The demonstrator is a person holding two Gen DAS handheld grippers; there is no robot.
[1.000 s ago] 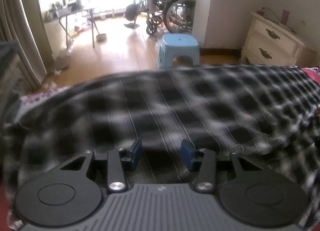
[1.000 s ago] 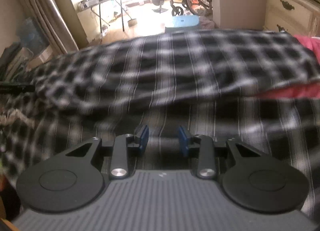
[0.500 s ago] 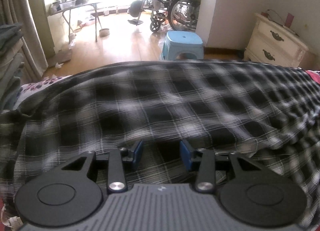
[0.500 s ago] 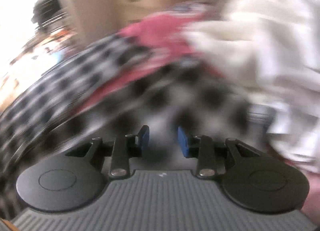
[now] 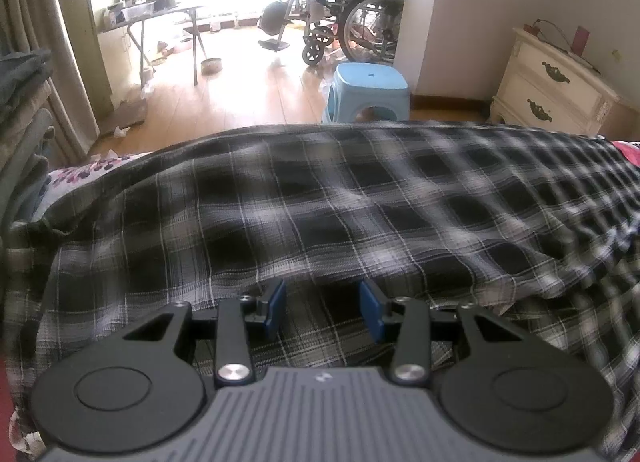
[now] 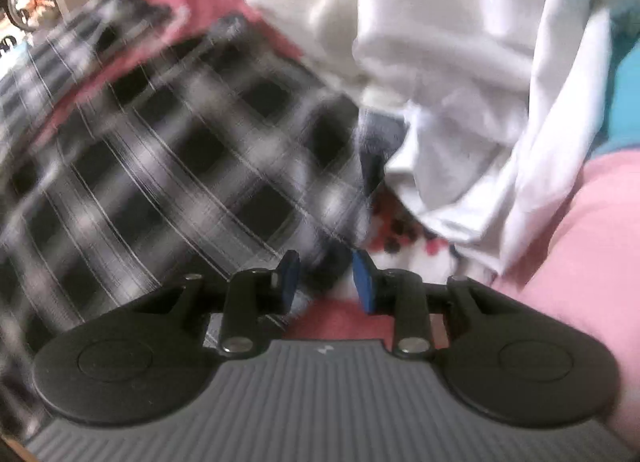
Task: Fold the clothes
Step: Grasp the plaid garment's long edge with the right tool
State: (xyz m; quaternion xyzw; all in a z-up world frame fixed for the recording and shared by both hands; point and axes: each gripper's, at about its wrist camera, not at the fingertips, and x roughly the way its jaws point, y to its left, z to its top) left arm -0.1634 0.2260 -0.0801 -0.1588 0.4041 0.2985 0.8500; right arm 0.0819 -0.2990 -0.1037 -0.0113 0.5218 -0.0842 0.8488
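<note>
A black-and-white plaid shirt lies spread over the bed, with one layer folded over another. My left gripper hovers low over its near part, jaws open, and only flat cloth lies under the blue pads. In the right wrist view the same plaid shirt ends in a corner beside a heap of white clothes. My right gripper sits at that corner with its jaws closing. The dark edge of the shirt lies between the pads, which do not visibly press on it. This view is blurred.
A pink cloth lies right of the right gripper. Beyond the bed's far edge stand a blue stool, a wheelchair, a cream nightstand and a folding table. Curtains and stacked cloth fill the left.
The right gripper swung from facing across the shirt to its right-hand corner by the white clothes, rolling as it went, and its jaws narrowed a little. The left gripper stayed in place.
</note>
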